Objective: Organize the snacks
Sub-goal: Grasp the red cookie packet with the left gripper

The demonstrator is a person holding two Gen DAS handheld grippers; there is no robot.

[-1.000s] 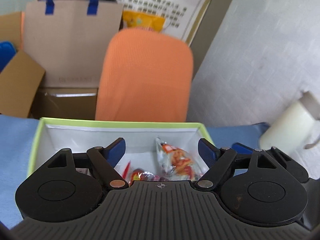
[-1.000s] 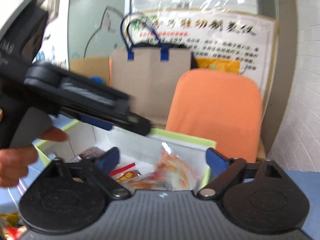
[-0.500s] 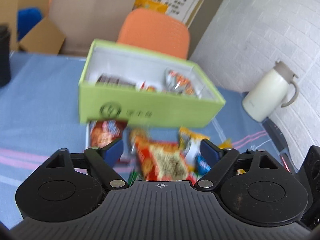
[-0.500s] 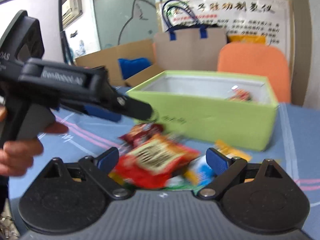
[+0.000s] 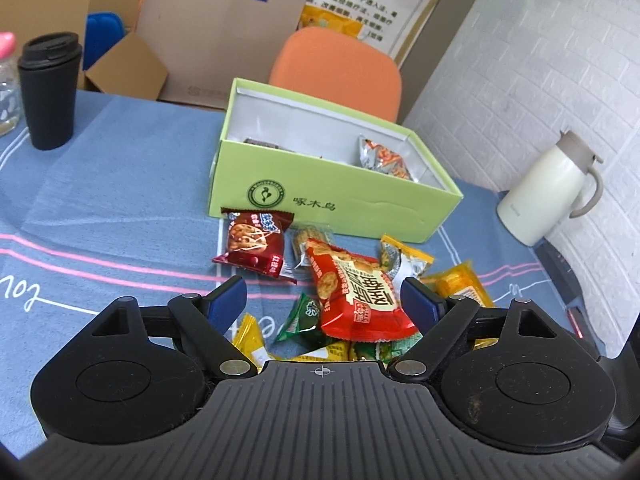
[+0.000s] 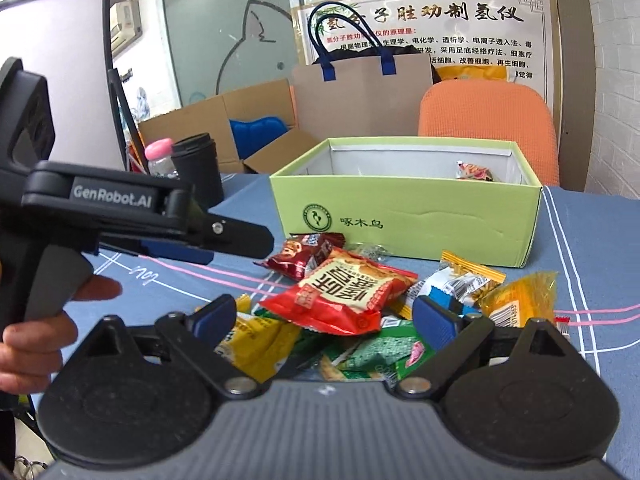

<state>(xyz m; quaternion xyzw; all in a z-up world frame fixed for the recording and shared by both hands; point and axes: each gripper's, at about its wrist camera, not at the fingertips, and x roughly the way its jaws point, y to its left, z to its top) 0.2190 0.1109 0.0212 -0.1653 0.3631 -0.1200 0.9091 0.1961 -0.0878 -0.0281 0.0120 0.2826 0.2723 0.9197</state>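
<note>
**Both grippers withdrawn from box; next pick pending**

Since the earlier frame, both grippers have pulled back from over the green box (image 5: 332, 208) and now hang above the loose snack pile in front of it. The box, then directly under the jaws, now lies well ahead of both.

State of the tools:
- Left gripper (image 5: 322, 296): jaws opening, nothing clamped. The red snack bag (image 5: 356, 292) lies on the table below the gap, nearer the right finger; no pad presses on it.
- Right gripper (image 6: 324, 314): jaws wide apart, nothing held. The same red bag (image 6: 340, 288) lies just ahead of and between its fingers, on top of green and yellow packets (image 6: 256, 336).

Task position: a few snacks, including an orange-and-silver packet (image 5: 380, 156), already lie in the box. Most remain on the blue tablecloth (image 5: 100, 208). The step in hand appears to be selection of the next packet.

Next move, as judged: lower one gripper over the red bag, which sits topmost, and centre it between the pads before closing. Both tools point at the same bag, so only one should descend. The film wrapper is likely to slide or crumple; grip the body, not a sealed edge.
</note>
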